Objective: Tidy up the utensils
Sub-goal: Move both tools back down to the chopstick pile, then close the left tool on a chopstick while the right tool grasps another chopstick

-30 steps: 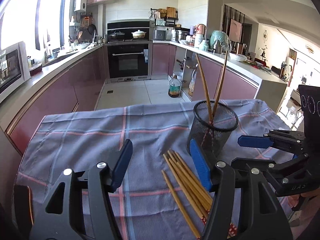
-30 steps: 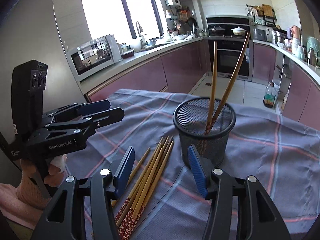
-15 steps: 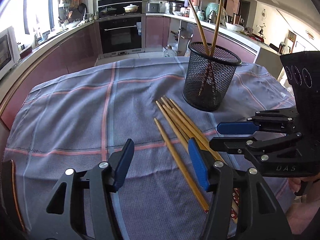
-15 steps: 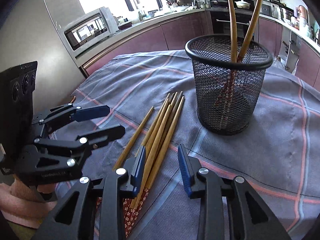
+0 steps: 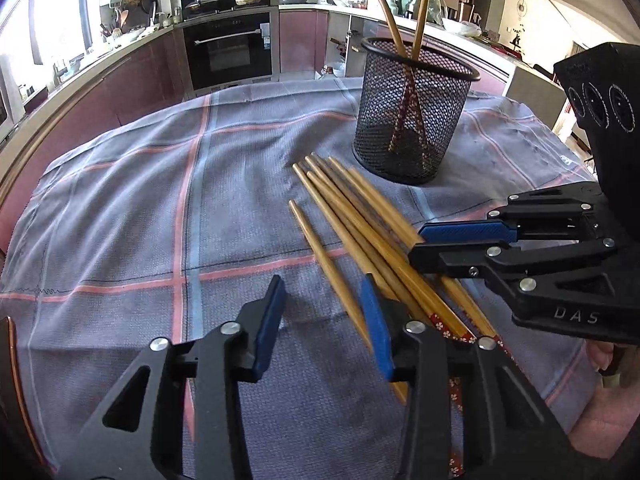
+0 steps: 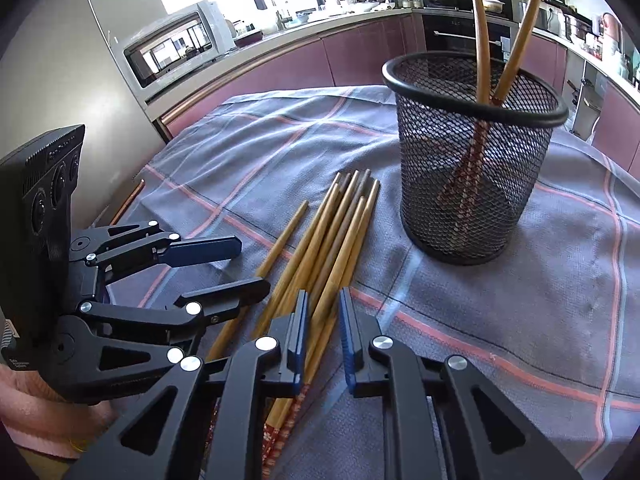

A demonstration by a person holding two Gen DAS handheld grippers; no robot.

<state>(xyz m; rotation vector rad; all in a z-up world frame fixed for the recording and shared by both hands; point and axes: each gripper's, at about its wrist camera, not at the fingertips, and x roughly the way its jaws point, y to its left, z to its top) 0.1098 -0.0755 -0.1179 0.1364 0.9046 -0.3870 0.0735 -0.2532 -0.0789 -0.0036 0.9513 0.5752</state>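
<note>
Several bamboo chopsticks (image 5: 360, 224) lie side by side on the checked cloth, also in the right wrist view (image 6: 332, 248). A black mesh cup (image 5: 412, 112) stands behind them with two chopsticks (image 6: 500, 40) upright in it. My left gripper (image 5: 324, 320) is open and low over the cloth, its right finger beside the lone left chopstick (image 5: 328, 268). My right gripper (image 6: 324, 332) is partly closed around the bundle's lower part, its jaws a narrow gap apart with chopsticks between them. The right gripper also shows in the left wrist view (image 5: 452, 240).
The grey cloth (image 5: 140, 208) with red and blue lines covers the table. A microwave (image 6: 176, 48) sits on the counter to the left. An oven (image 5: 228, 52) and kitchen counters stand behind. The mesh cup (image 6: 472, 152) stands close to the chopstick tips.
Both grippers have dropped lower and closer to the chopsticks on the cloth. The right gripper's jaws have narrowed around the bundle.
</note>
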